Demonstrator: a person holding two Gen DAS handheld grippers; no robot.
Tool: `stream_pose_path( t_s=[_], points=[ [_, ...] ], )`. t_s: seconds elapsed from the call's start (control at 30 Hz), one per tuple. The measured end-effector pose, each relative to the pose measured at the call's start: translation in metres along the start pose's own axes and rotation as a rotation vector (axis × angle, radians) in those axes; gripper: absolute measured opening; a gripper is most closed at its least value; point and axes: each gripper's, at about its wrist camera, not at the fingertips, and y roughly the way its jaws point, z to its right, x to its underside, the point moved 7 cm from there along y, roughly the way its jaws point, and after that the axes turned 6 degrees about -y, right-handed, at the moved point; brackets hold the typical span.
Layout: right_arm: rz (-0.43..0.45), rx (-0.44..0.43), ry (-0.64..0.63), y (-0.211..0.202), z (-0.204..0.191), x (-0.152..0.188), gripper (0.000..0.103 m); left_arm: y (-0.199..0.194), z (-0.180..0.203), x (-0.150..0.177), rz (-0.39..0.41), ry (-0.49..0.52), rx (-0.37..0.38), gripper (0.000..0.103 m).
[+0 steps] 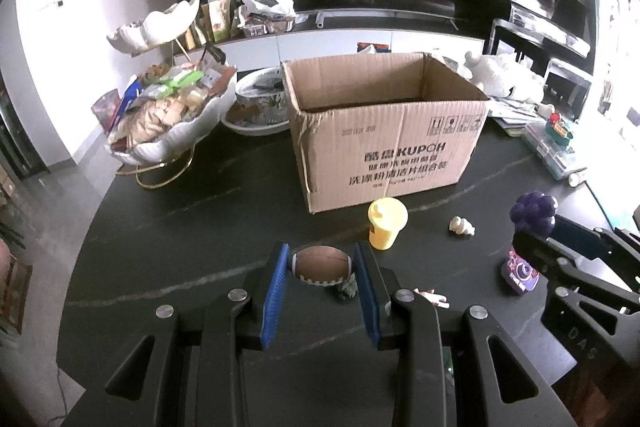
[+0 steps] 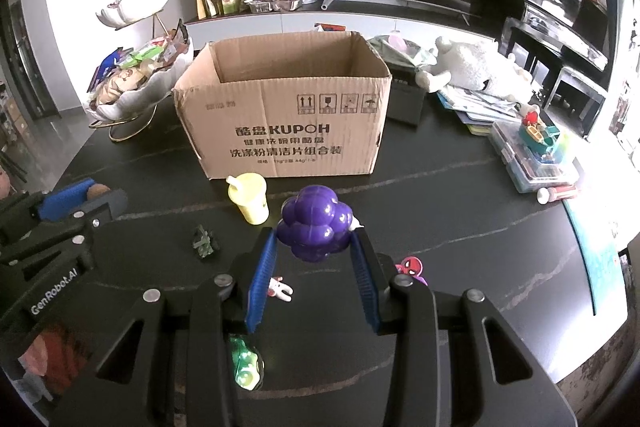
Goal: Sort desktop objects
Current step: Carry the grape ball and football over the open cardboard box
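1. Both claws are loaded: the left claw (image 1: 322, 267) is clamped on a small brown toy football (image 1: 322, 263), its blue pads pressing the ball's two ends.
2. The right claw (image 2: 314, 247) is clenched on a purple grape-cluster toy (image 2: 314, 223), pinched at its sides between the blue pads.
3. Both toys ride clear of the dark desk (image 1: 200, 219), and the open cardboard box (image 1: 384, 131) stands straight ahead of both claws, well apart from each, its top wide open.
4. My read is that this is the carry step of the sort: two picks made, nothing dropped in yet.
5. Watch the yellow sippy cup (image 1: 386, 223). It stands just in front of the box's near wall, between the left claw and the box, so the football probably needs to pass over or beside it.
6. The next move calls for height. Each toy has to clear the box's near rim before the claws let go, and they are side by side, so they need to stay apart over the opening.
7. Plenty is left on the desk: a small white figure (image 1: 462, 226), a green toy (image 2: 206, 243), a white-and-red figure (image 2: 280, 289), a Spider-Man toy (image 2: 412, 265) and a glowing green piece (image 2: 246, 361) under the right claw.
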Motion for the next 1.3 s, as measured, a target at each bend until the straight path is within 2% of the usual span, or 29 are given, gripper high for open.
stream_pose_path(
  t_s=[1.3],
  points=[
    [0.018, 0.017, -0.023, 0.025, 0.013, -0.052, 0.035, 0.030, 0.008, -0.052, 0.013, 0.007, 0.010, 0.030]
  ],
)
